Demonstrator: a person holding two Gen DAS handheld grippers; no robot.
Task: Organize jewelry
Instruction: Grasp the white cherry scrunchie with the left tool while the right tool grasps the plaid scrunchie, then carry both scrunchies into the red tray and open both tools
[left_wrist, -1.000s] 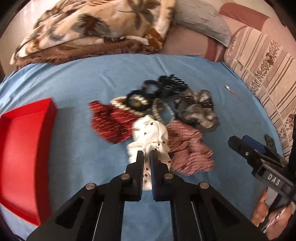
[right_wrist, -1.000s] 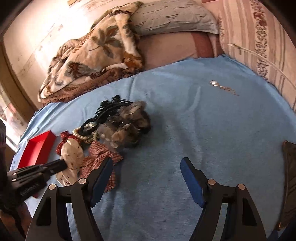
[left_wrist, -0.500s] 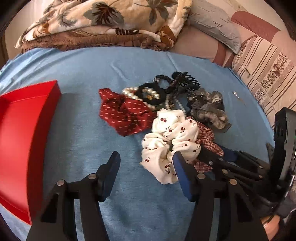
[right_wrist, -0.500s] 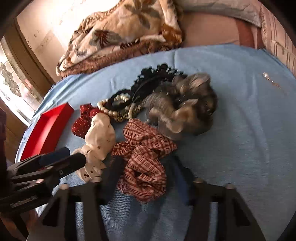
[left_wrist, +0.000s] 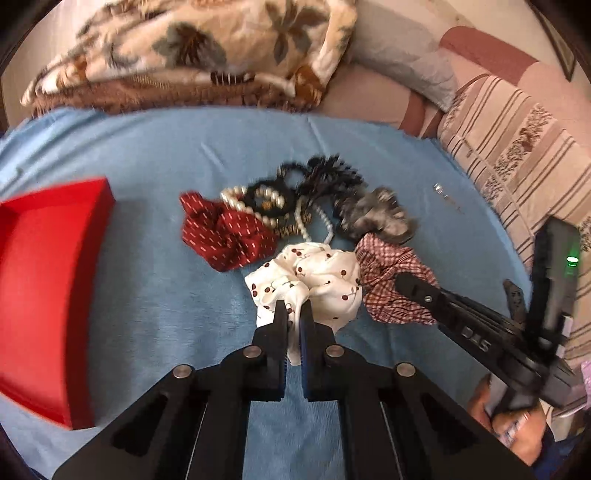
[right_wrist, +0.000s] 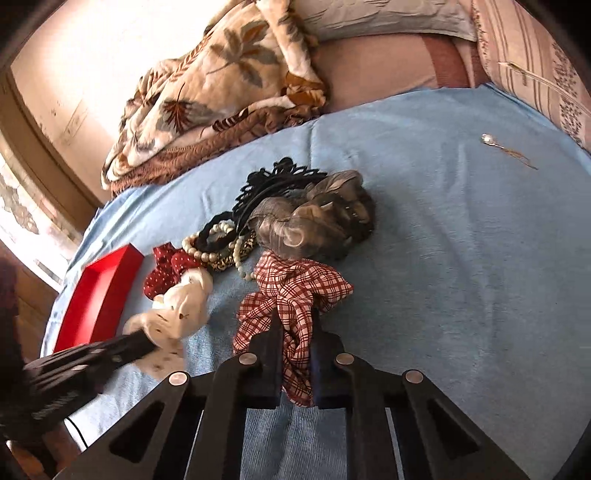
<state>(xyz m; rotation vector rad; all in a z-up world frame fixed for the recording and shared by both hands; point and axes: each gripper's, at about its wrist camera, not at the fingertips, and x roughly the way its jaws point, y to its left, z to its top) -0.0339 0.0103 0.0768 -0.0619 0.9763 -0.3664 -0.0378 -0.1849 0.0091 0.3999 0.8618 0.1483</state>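
Note:
My left gripper is shut on the white cherry-print scrunchie, also seen in the right wrist view. My right gripper is shut on the red plaid scrunchie, which lies right of the white one. Behind them lie a dark red dotted scrunchie, pearl strands, black hair ties and a claw clip, and a grey scrunchie. The red tray sits at the left on the blue sheet.
A small earring lies alone at the far right of the sheet. A floral blanket and pillows bound the far edge. A striped cushion lines the right side.
Both grippers were open half a second ago. The left has closed on the white scrunchie and the right has closed on the plaid scrunchie.

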